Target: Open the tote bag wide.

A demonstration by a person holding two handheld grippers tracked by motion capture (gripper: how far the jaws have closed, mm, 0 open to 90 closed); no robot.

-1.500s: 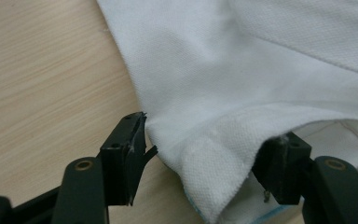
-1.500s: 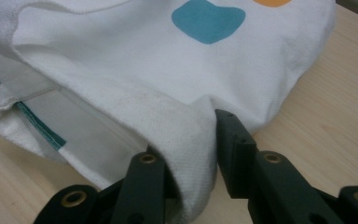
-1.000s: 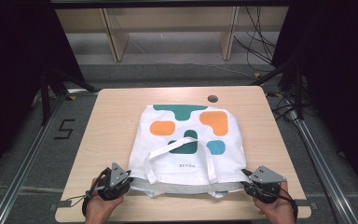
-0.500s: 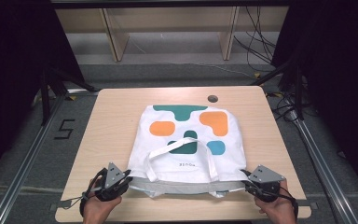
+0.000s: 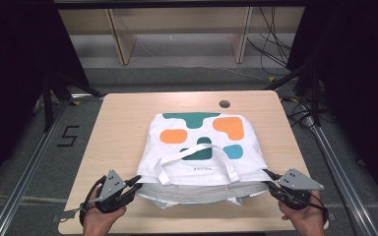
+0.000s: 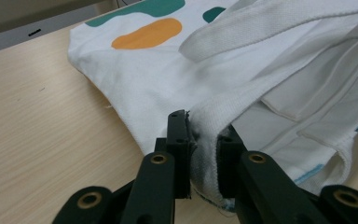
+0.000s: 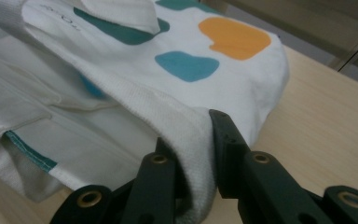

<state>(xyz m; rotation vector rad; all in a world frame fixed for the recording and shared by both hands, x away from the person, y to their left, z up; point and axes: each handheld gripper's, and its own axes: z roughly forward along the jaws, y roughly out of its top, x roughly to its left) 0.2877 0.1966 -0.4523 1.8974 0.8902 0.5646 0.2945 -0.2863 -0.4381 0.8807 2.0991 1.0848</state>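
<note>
Black tongs, 2: your left tongs (image 5: 137,181) and right tongs (image 5: 268,178) each pinch a near corner of the tote bag's (image 5: 204,147) upper cloth layer; the right jaws have just been closing, cloth between them. White canvas, soft, light, prone to sag: hold the stitched rim at both corners, evenly. Bag lies mid-counter (image 5: 123,123), mouth toward you, handle (image 5: 197,160) flopped over the print. Gripper views show the inner pocket and teal-edged lining (image 6: 307,116); the high view shows the bag's whole outline and a round hole (image 5: 224,104) beyond.
</note>
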